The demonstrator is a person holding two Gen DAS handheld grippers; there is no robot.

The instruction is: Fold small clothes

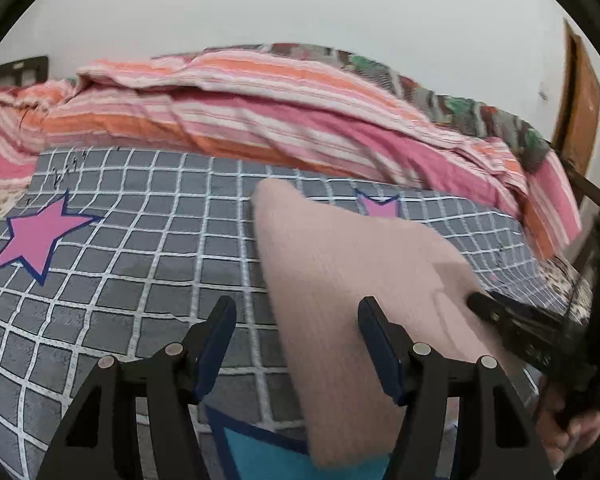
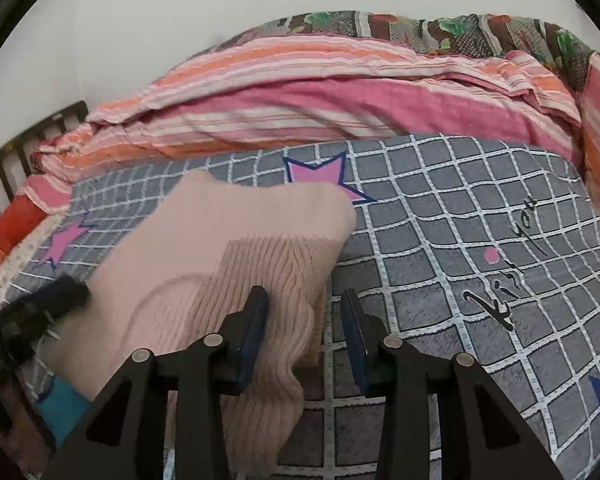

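Note:
A small pale pink ribbed garment (image 1: 340,280) lies folded on the grey checked blanket (image 1: 140,280). My left gripper (image 1: 296,314) hovers open over its left edge, the right finger above the cloth and the left finger above bare blanket. In the right wrist view the garment (image 2: 220,248) spreads to the left. My right gripper (image 2: 304,300) stands open at its right edge, with a fold of cloth beside the left pad and the right pad clear of it. Each gripper shows in the other view: the right gripper (image 1: 484,306) on the garment's right side, the left gripper (image 2: 64,290) at its left side.
A bunched pink and orange striped quilt (image 1: 280,112) runs along the far side of the blanket, with a floral cover (image 2: 420,28) behind it. A dark bed rail (image 2: 28,152) stands at the left. A hand (image 1: 572,436) holds the right gripper's handle.

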